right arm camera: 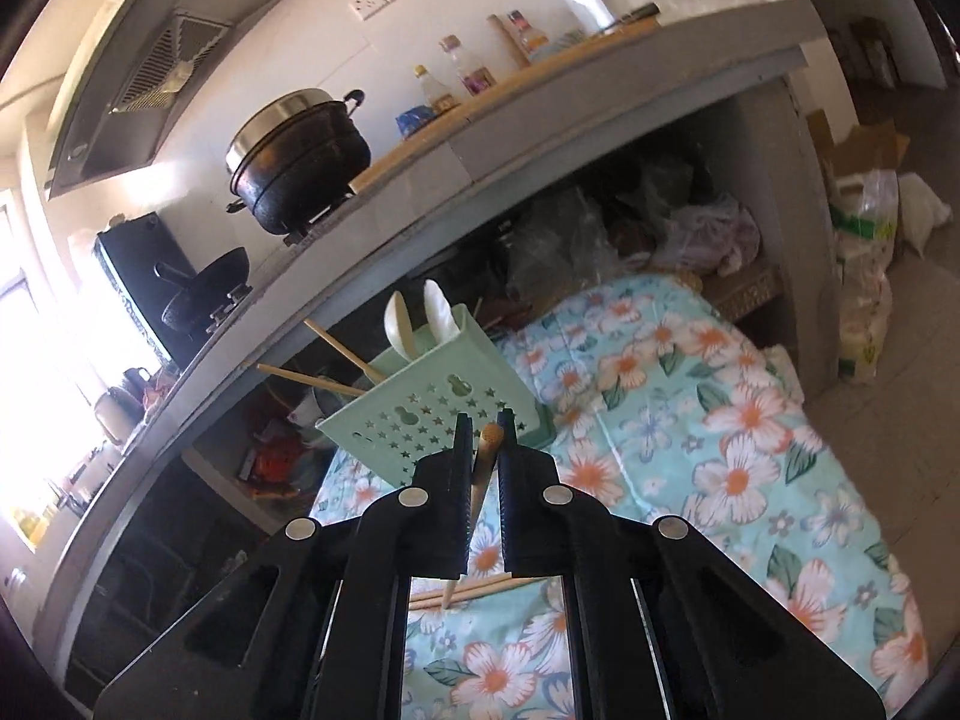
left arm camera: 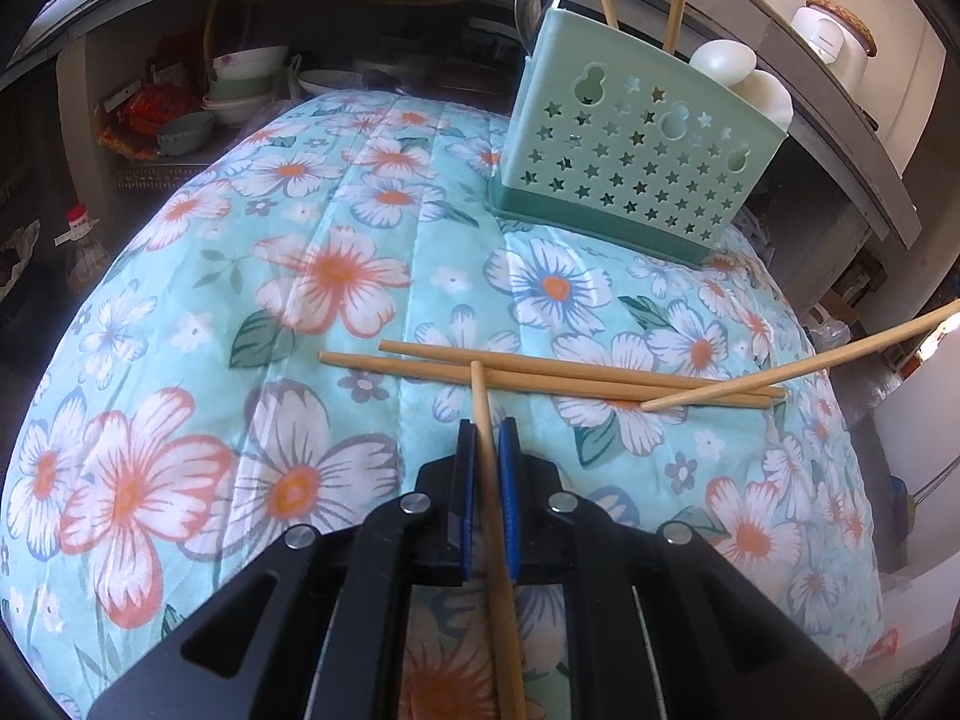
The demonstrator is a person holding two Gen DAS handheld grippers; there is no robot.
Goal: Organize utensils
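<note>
Left gripper (left arm camera: 487,429) clamped on one chopstick (left arm camera: 485,414), tip over two chopsticks (left arm camera: 540,375) lying on floral cloth (left arm camera: 336,276). Right gripper (right arm camera: 483,426) clamped on another chopstick (right arm camera: 487,450), before green star-holed caddy (right arm camera: 432,414) (spoons inside). No legible writing; shelf clutter indistinct

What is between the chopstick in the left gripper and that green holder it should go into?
Nothing visible. Past the held chopstick, only two loose chopsticks lie flat on the floral cloth before the green holder, low enough to pass over.
</note>
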